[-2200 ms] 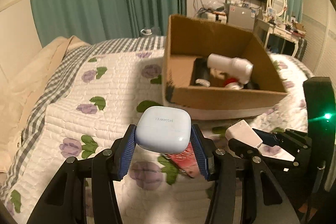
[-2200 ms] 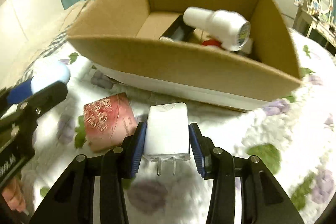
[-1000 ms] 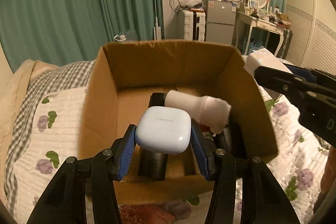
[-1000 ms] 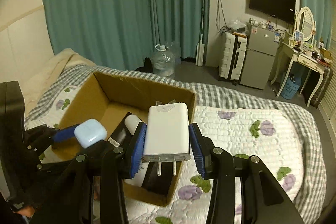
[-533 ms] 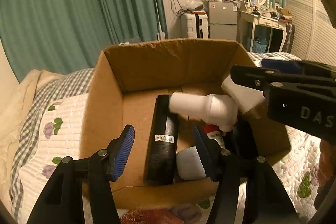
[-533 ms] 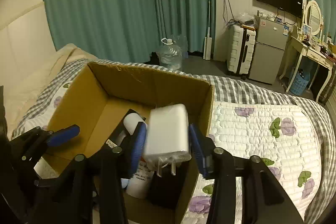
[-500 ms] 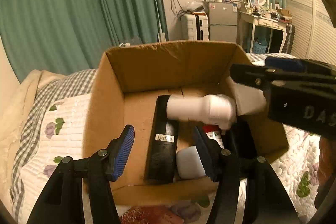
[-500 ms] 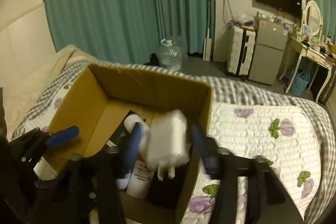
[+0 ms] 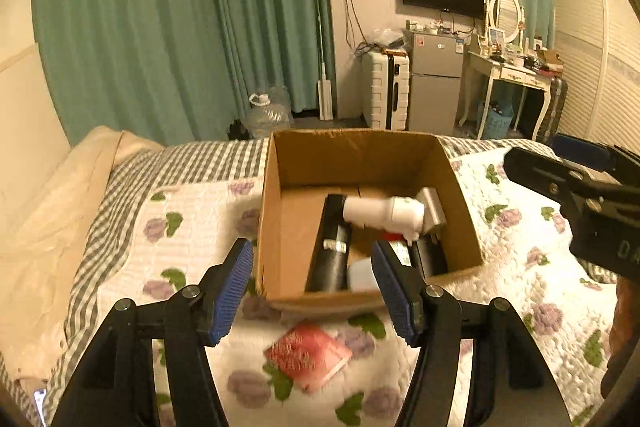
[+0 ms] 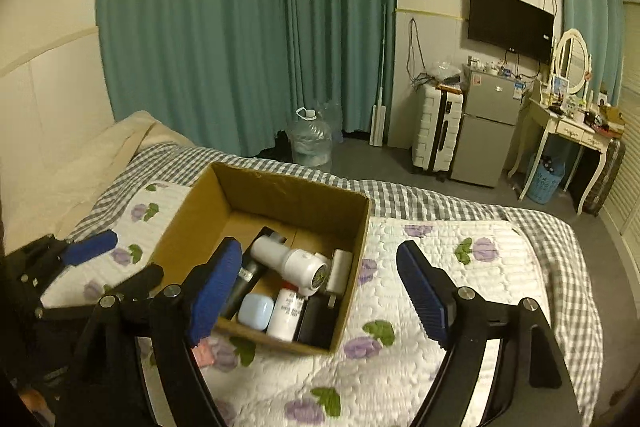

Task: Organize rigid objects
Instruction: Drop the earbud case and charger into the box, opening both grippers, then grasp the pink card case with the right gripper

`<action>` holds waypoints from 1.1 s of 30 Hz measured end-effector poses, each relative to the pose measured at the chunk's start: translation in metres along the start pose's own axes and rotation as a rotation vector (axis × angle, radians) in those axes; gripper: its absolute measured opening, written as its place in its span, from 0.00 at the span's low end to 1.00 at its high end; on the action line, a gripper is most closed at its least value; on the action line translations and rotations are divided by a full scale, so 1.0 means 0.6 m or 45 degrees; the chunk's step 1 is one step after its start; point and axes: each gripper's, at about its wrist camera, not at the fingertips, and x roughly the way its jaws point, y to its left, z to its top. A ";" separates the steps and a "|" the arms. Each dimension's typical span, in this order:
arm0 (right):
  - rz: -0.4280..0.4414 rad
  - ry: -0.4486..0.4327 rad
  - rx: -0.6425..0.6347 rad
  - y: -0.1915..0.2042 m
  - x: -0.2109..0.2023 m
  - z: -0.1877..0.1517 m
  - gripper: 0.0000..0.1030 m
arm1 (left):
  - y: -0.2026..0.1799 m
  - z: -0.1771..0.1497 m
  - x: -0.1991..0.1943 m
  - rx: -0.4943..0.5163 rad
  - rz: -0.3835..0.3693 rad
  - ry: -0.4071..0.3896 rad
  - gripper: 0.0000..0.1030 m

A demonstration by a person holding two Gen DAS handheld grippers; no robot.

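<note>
Both of my grippers hang above the bed with nothing in them: the left gripper (image 9: 312,287) has its fingers spread wide and empty, and the right gripper (image 10: 320,291) is likewise released. The cardboard box (image 10: 192,223) sits on the quilted bedspread (image 10: 460,267) and holds what I take to be the sorted items: a pale blue earbud case (image 10: 256,311) at the near wall, a white charger (image 10: 340,271) leaning at the right wall, a white bottle (image 10: 288,261) lying across a black cylinder (image 9: 332,247), plus a small white tube (image 10: 284,313) and a dark flat item I cannot identify.

I judge the drop-off step finished, and the one piece left outside is the red packet (image 9: 308,353) lying on the bedspread just in front of the box, below my left fingers. The next move calls for lowering the left gripper onto it; being flat against soft quilting, it may need an edge grip.

The near box wall stands close to the packet, and my right gripper hovers nearby, so I would keep it clear.
</note>
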 end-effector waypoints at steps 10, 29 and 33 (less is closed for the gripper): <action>-0.005 0.034 0.017 0.003 -0.029 -0.050 0.80 | -0.006 -0.035 -0.021 0.061 0.049 -0.017 0.63; 0.163 0.311 -0.137 0.133 0.106 -0.210 0.80 | 0.098 -0.147 0.052 -0.151 0.077 0.144 0.63; 0.198 0.350 -0.246 0.189 0.139 -0.228 0.80 | 0.106 -0.157 0.068 -0.146 0.104 0.172 0.63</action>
